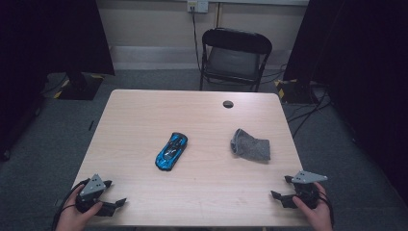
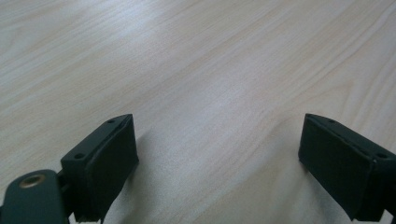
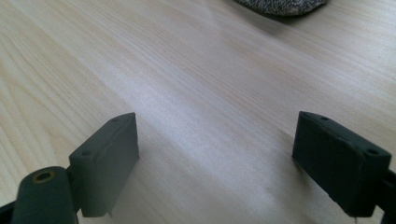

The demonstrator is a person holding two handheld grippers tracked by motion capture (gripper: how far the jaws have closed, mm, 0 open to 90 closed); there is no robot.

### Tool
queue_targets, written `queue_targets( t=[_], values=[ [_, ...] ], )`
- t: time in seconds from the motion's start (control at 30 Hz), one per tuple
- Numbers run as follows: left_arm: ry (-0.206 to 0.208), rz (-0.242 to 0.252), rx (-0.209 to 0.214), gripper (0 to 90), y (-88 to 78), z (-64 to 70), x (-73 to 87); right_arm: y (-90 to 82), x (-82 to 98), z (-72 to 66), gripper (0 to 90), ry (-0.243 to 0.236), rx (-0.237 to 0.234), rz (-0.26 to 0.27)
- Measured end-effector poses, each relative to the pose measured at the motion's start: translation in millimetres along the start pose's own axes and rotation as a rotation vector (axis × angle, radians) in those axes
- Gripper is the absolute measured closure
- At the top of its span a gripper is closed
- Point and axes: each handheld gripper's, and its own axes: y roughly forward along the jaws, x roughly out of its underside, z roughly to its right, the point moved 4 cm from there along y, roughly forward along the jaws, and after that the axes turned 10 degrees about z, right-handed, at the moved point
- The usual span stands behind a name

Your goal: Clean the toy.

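Right now I am resting both tools at the near edge of the wooden table (image 1: pixel 144 110), which is carrying everything else. Beyond the table a black folding chair (image 1: pixel 235 57) is standing. Taking the blue toy car (image 1: pixel 171 150) at the table's middle as my mark, the grey sock (image 1: pixel 250 144) is lying crumpled well to its right. My left gripper (image 1: pixel 114 193) is sitting near and left of the car, my right gripper (image 1: pixel 280 188) near and right, both with jaws spread wide and holding nothing. I am judging the car light, rigid and glossy, likely slippery, so I would pinch across its flanks at mid-body.
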Motion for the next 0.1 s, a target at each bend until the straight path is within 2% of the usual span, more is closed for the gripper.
queue_targets(
  t=[0.1],
  values=[
    [0.000,0.001,-0.002,10.6,0.2,0.2,0.0,0.0,0.0,0.0,13.7,0.000,0.000,0.000]
  ],
)
